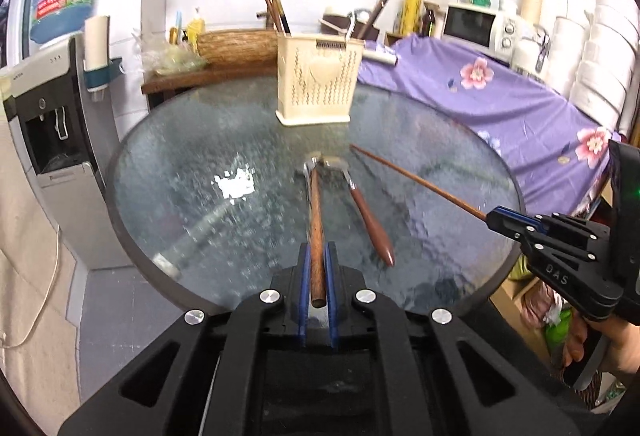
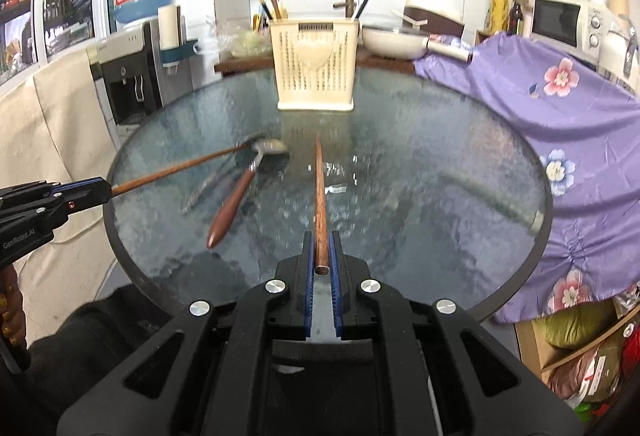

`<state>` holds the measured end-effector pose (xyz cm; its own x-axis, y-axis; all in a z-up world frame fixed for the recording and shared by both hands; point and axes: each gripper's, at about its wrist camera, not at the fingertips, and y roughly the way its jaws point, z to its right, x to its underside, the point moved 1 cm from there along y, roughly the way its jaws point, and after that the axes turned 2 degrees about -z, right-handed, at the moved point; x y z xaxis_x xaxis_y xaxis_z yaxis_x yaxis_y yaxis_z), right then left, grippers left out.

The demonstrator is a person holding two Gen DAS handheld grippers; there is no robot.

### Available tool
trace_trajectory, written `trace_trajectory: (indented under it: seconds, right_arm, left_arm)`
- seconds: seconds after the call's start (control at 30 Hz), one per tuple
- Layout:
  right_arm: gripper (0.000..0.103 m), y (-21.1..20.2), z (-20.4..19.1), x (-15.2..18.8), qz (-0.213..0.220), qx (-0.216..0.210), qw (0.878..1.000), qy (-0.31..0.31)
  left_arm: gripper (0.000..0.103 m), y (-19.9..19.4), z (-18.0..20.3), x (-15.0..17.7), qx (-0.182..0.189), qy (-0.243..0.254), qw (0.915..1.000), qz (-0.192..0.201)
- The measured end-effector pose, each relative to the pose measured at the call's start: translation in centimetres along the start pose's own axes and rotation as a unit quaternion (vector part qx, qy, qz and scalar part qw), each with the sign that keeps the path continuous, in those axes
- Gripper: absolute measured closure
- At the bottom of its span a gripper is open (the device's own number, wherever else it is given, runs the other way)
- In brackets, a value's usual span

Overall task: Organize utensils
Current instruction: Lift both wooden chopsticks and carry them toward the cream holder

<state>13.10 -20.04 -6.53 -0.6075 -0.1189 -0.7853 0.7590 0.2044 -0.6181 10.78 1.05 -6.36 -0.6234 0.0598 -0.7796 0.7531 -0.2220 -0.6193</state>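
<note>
Left wrist view: we see left claw [image 1: 316, 268] clenched on a wooden-handled utensil [image 1: 316, 212], lifted over the glass worktop [image 1: 180, 172]; spoon [image 1: 370, 216] lies loose; caddy [image 1: 318, 80] already holds some sticks

Right wrist view: right claw [image 2: 322, 256] grips a chopstick [image 2: 319, 196]; neither is stowed yet

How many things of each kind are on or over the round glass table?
Held wooden sticks: 2
Brown-handled spoon: 1
Cream utensil holder: 1
Total: 4
</note>
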Motion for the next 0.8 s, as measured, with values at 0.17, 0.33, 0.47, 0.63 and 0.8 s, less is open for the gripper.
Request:
trace_trajectory:
  seconds: [0.17, 0.33, 0.47, 0.63, 0.8]
  right_arm:
    - [0.095, -1.4, 0.0, -1.7, 0.031, 0.001, 1.0, 0.0]
    - [0.095, -2.0, 0.1, -2.7, 0.045, 0.002, 0.999, 0.0]
    - [0.095, -1.7, 0.2, -2.4, 0.038, 0.001, 0.999, 0.0]
    - [0.095, -1.1, 0.2, -1.5, 0.022, -0.001, 1.0, 0.003]
    - [0.095, -0.8, 0.1, -1.2, 0.017, -0.001, 1.0, 0.003]
  left_arm:
    - [0.097, -1.1, -0.3, -1.4, -0.002, -0.006, 0.9996, 0.029]
    - [0.097, -1.6, -0.5, -2.5, 0.0, -0.01, 0.9989, 0.045]
    - [0.097, -1.0, -0.7, -2.1, 0.004, -0.006, 0.9996, 0.028]
    - [0.081, 0.4, -0.4, -0.6, 0.03, 0.003, 0.999, -0.033]
    - [0.063, 1.0, 1.2, 0.8, 0.044, 0.049, 0.9962, -0.057]
